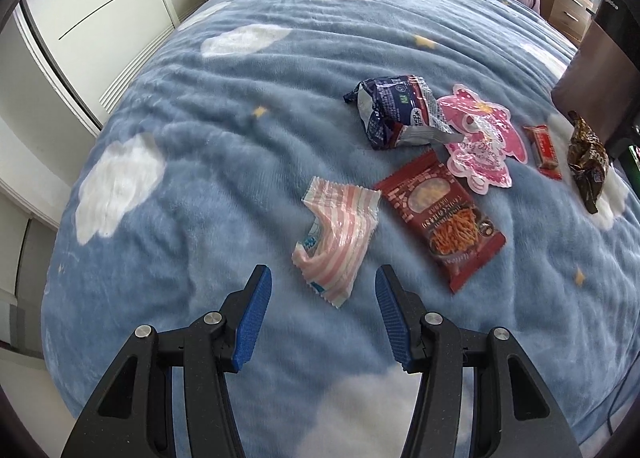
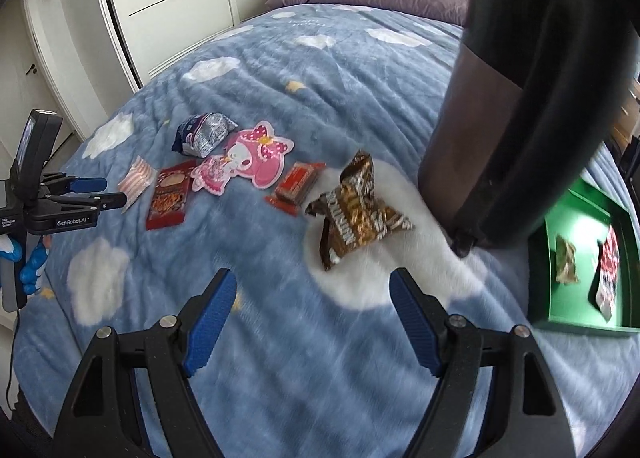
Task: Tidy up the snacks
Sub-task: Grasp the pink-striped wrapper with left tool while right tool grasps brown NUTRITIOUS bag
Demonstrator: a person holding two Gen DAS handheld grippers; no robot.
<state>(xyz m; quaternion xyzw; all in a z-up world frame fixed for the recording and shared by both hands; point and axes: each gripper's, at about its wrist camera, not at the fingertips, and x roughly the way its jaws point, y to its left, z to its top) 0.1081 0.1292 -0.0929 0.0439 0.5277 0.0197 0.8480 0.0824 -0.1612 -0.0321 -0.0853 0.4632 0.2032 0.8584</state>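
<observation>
The left gripper (image 1: 323,290) hangs with jaws spread wide and empty, just short of a crumpled pink-and-white striped plastic wrapper (image 1: 340,236) on the blue cloud-print fleece blanket (image 1: 200,161) of the bed. Beside it lie a red noodle-snack packet (image 1: 440,217), a pink cartoon-rabbit pouch (image 1: 484,141) and a dark blue crinkled bag (image 1: 396,109). The right gripper (image 2: 312,290), likewise agape and empty, faces a brown foil chocolate packet (image 2: 354,209). A green tray (image 2: 576,310) at right holds two packets.

A tall dark appliance (image 2: 532,105) hides part of the green tray (image 2: 580,193), whose two packets are blurred.
</observation>
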